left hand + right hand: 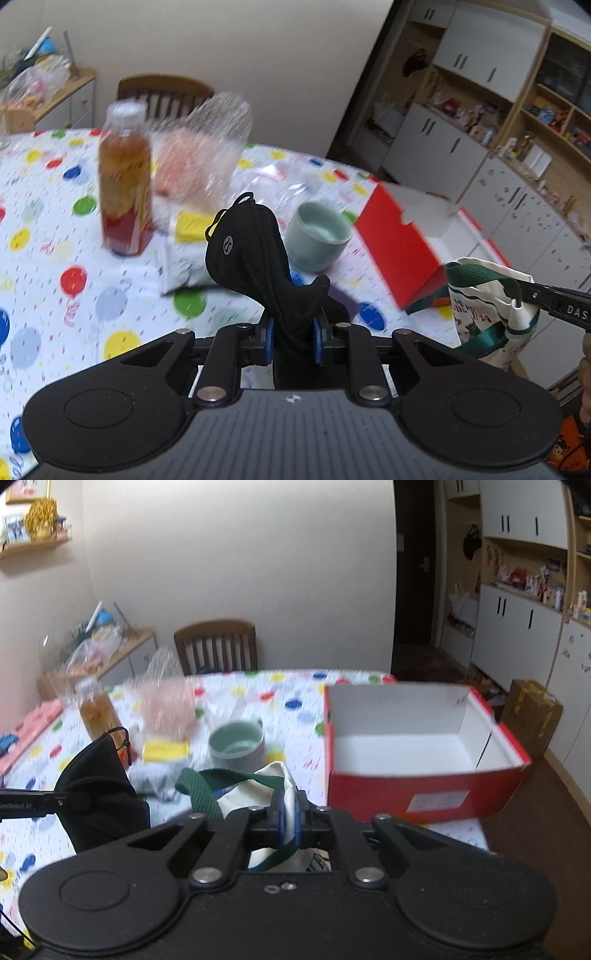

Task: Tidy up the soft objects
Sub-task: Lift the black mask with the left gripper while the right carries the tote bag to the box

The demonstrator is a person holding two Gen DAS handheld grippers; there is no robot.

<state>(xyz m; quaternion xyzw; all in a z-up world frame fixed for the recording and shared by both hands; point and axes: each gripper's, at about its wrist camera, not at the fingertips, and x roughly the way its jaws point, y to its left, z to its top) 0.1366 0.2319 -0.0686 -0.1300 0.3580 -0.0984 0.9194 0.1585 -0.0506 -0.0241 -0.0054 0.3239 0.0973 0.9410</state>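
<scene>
The left gripper has its jaws pinching a black fabric pouch with a drawstring loop, held up above the surface covered in a white balloon-print cloth. The right gripper has its jaws pressed tight on a cream cloth tote bag with green straps, also lifted clear. Just beyond the pouch stand a pale green ceramic cup, an amber plastic drink bottle with a white cap, a yellow-labelled white packet and a blurred, perhaps pink, item in clear wrap. An open red cardboard box with a white inside sits right of the cup
</scene>
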